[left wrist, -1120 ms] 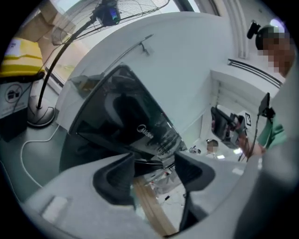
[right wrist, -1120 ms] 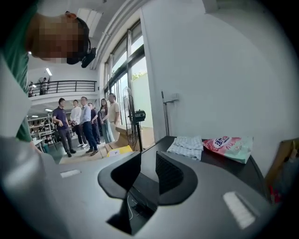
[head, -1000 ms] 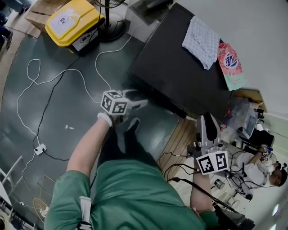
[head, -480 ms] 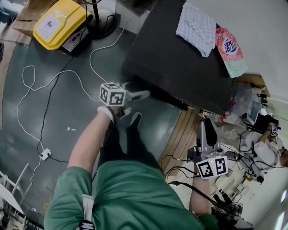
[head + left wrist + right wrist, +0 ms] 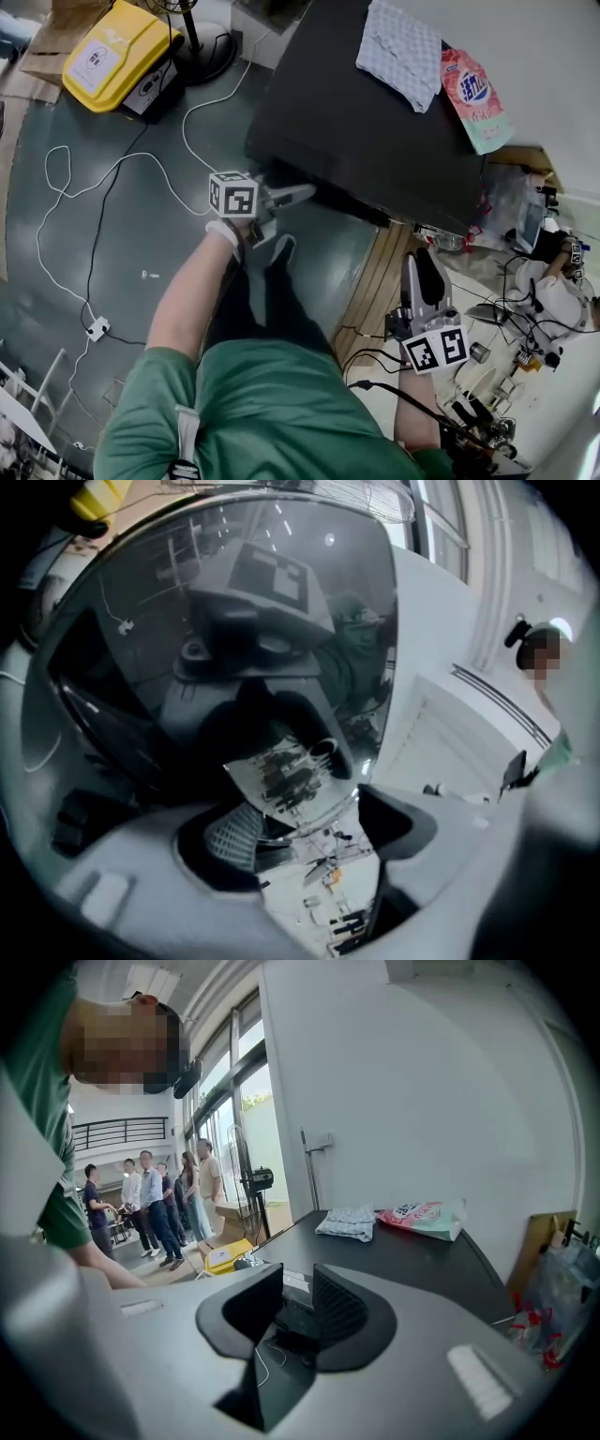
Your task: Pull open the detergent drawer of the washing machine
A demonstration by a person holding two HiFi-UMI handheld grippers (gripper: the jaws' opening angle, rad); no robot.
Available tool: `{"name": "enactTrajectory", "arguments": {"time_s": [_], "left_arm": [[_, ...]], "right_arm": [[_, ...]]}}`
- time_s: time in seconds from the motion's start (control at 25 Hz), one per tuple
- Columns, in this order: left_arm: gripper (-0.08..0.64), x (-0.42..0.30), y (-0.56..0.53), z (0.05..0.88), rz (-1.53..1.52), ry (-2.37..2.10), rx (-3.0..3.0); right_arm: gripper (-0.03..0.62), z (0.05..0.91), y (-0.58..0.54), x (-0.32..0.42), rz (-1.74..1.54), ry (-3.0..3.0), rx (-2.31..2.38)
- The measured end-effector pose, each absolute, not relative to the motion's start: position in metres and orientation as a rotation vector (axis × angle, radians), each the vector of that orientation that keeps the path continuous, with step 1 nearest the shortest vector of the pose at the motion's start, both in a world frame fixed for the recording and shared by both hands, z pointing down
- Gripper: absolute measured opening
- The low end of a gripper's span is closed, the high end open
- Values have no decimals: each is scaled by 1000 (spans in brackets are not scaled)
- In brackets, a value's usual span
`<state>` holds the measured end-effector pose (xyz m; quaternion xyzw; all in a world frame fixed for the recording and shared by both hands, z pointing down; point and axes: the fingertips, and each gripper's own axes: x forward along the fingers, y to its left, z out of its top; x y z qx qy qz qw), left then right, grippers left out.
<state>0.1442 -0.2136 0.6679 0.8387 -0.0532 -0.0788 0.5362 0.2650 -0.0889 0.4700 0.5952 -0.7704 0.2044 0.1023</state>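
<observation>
- Head view: shows left gripper level, just beside the near front edge of the washing machine. Reads as the approach step, nothing pulled yet.
- Hides the detergent drawer itself. Prob. sits on the front face under that edge, so no telling open or shut from here.
- Also shows right gripper well apart, low by the machine's right side, seemingly idle.
- Left gripper view: faces a glossy dark panel full of reflections, w/ white casing to the right. Holds jaws wide apart, just been opening, w/ nothing btw. them.
- Can't pick out the drawer front for sure here. Poss. part of that glossy panel, but too warped to say.
- Next: calls for lining jaws on the drawer lip, closing, then a straight level pull toward the body.
- Right gripper view: keeps only a narrow gap btw. jaws, gripping nothing. Looks over the machine top w/ cloth and detergent bag.
- Around: white cables and yellow box on the floor. Own legs close to the front may cramp the pull path.
</observation>
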Motion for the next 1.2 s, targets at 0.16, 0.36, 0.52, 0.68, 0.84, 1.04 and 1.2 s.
{"name": "enactTrajectory", "arguments": {"time_s": [0.16, 0.36, 0.52, 0.68, 0.84, 1.04, 1.2], "left_arm": [[321, 144, -214, 666, -223, -175, 1978], [319, 142, -212, 666, -236, -201, 1979], [274, 137, -206, 665, -245, -212, 1999], [284, 134, -186, 663, -240, -231, 2013], [284, 125, -160, 665, -236, -245, 2006], [287, 114, -130, 665, -220, -251, 2000], [288, 106, -107, 663, -209, -244, 1998]], "right_arm": [[87, 469, -90, 259, 601, -2296, 1728], [86, 467, -88, 248, 596, -2331, 1673], [86, 464, -85, 243, 597, -2353, 1638], [86, 467, -85, 247, 615, -2367, 1630], [87, 464, -86, 244, 617, -2395, 1626], [86, 454, -87, 238, 580, -2437, 1599], [86, 447, -86, 230, 555, -2467, 1569]]}}
